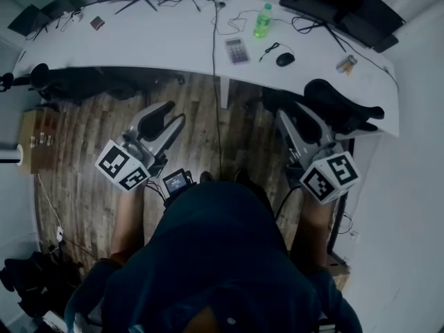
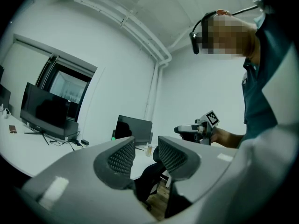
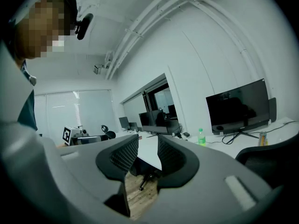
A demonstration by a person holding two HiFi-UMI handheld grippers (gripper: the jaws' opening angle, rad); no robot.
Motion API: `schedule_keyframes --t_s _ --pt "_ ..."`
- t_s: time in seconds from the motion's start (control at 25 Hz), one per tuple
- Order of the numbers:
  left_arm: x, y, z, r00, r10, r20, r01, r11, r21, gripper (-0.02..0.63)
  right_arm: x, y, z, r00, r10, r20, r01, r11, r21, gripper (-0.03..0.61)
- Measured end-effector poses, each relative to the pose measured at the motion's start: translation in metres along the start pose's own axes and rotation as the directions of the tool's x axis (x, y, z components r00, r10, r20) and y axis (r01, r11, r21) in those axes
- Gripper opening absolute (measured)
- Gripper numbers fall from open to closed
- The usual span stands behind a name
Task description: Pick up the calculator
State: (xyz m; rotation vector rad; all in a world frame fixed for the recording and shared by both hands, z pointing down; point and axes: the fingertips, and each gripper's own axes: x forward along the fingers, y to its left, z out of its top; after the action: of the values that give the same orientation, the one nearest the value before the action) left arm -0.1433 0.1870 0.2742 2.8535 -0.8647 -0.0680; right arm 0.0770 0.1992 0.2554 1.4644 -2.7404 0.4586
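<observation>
The green bottle [image 1: 262, 21] stands upright and capped on the white surface [image 1: 152, 44]; how full it is cannot be told. The calculator [image 1: 236, 50] lies flat at 7 o'clock from it, near the surface's front edge, with a black mouse [image 1: 284, 59] apart at its 3 o'clock. The left gripper [image 1: 173, 114] and right gripper [image 1: 292, 112] hang over the wooden floor [image 1: 90, 137], short of that edge, at 7 and 5 o'clock from the calculator. Both sets of fingers are released, spread with nothing between them. A black chair [image 1: 343, 106] sits close at the right gripper's 2 o'clock. Between the grippers, floor shows up to the edge.
</observation>
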Motion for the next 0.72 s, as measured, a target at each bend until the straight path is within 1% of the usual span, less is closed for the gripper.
schedule_keyframes --t_s 0.2,0.32,0.52,0.72 --pt "-0.01 0.011 -0.004 1.0 -0.029 0.003 0.029 1.0 -0.009 0.15 0.012 0.018 -0.002 1.0 -0.01 0.002 0.01 1.0 -0.006 0.137" --pt "-0.008 0.015 -0.006 0.999 -0.034 0.002 0.034 0.999 -0.012 0.15 0.014 0.017 -0.002 1.0 -0.01 -0.004 0.01 1.0 -0.01 0.137" --pt "0.006 0.027 -0.008 1.0 0.002 0.0 -0.002 1.0 -0.023 0.15 0.028 -0.006 0.002 1.0 0.007 -0.018 -0.007 1.0 -0.001 0.137" --pt "0.029 0.035 -0.008 0.999 0.049 0.0 -0.049 0.998 -0.033 0.15 0.051 -0.031 0.012 0.997 0.069 -0.028 -0.069 0.998 0.001 0.137"
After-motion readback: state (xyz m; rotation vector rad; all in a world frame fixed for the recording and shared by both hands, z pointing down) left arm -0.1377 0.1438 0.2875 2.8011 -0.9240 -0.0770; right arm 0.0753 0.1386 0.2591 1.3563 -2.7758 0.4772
